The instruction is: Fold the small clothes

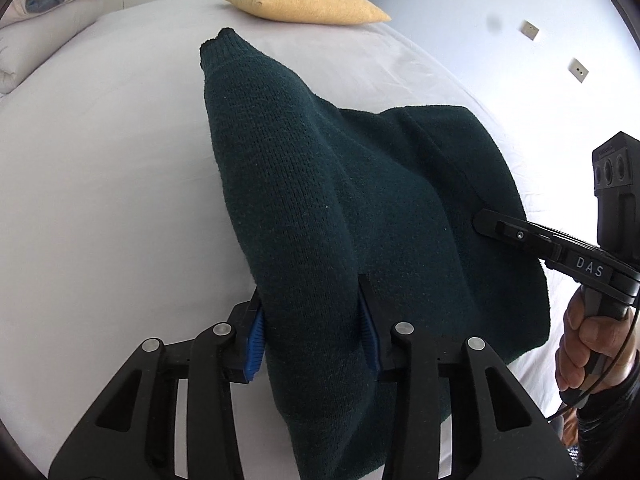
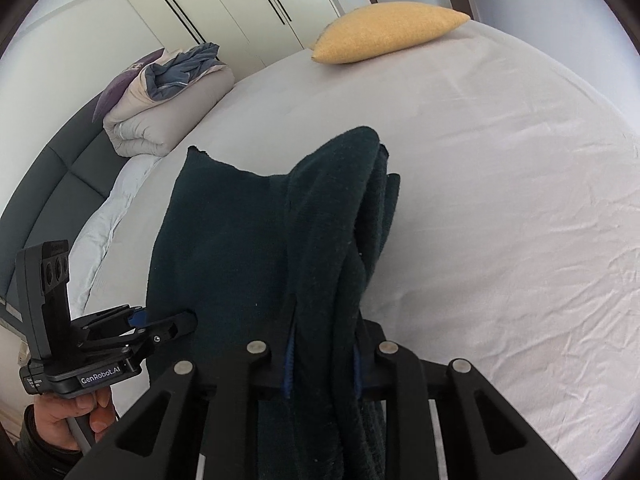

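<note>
A wide bed [image 2: 500,200] in pale sheets fills the room; a yellow cushion [image 2: 384,32] and folded duvet [image 2: 168,112] lie by white wardrobes [image 2: 224,4]. Both the left gripper [image 1: 312,332] and right gripper [image 2: 324,344] pinch the green sweater [image 1: 360,208], part of it lifted off the sheet.

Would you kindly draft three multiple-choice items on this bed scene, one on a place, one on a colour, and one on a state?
1. Where does the yellow cushion lie?
A. on the bed's far part
B. on the folded duvet
C. under the sweater

2. What colour is the sweater?
A. red
B. dark green
C. white

3. How is the left hand-held gripper?
A. open, empty
B. shut on the sweater
C. out of view

Answers:
1 A: the yellow cushion rests on the bed beyond the garment.
2 B: the sweater is dark green knit.
3 B: the left hand-held gripper pads press the fabric from both sides.
</note>
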A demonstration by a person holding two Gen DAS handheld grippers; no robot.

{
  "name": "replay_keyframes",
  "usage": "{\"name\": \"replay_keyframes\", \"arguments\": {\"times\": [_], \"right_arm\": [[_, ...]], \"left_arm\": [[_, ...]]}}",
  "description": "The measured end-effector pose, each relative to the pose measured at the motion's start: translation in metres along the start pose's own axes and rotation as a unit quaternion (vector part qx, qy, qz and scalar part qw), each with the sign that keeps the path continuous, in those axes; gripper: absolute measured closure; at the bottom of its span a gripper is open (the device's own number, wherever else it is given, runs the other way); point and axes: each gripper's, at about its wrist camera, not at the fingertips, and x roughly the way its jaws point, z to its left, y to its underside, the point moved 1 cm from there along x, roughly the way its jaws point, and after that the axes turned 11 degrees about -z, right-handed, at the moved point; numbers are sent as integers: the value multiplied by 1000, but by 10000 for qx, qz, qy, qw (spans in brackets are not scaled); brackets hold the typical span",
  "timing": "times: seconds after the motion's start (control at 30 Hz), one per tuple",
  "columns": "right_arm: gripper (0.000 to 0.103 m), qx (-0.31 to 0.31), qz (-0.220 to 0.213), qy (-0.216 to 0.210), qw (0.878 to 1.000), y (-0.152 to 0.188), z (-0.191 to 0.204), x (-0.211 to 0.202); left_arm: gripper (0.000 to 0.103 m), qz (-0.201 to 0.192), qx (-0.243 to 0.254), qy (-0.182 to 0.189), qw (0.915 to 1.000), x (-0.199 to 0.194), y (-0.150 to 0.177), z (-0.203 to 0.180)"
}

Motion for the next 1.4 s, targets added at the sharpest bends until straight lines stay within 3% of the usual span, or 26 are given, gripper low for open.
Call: {"name": "replay_keyframes", "arguments": {"times": [0.23, 0.4, 0.63, 0.77, 0.93, 1.07, 1.17, 1.2, 1.4], "right_arm": [[80, -54, -64, -260, 9996, 21, 60, -24], [80, -117, 87, -500, 9986, 50, 107, -27], [80, -103, 397, -595, 9974, 94, 150, -5], [80, 74, 518, -578, 9970, 115, 151, 5], [80, 321, 572, -527, 9965, 118, 139, 19], [77, 465, 568, -616, 9954, 129, 125, 26], [62, 717, 511, -614, 9942, 138, 109, 29], [58, 775, 484, -646, 9937, 138, 106, 28], [52, 630, 235, -487, 9965, 134, 108, 6]], "left_arm": [[66, -233, 39, -192, 9995, -56, 13, 13], [66, -252, -78, -366, 9990, -93, 41, 37], [66, 4, -361, -536, 9979, -98, 81, 82], [66, 180, -419, -585, 9972, -88, 97, 91], [64, 198, -532, -517, 9970, -66, 94, 90], [55, 117, -579, -428, 9973, -58, 96, 90], [36, 64, -611, -501, 9969, -73, 111, 105], [34, 46, -661, -518, 9965, -81, 116, 112], [34, -351, -796, -386, 9955, -90, 117, 112]]}}
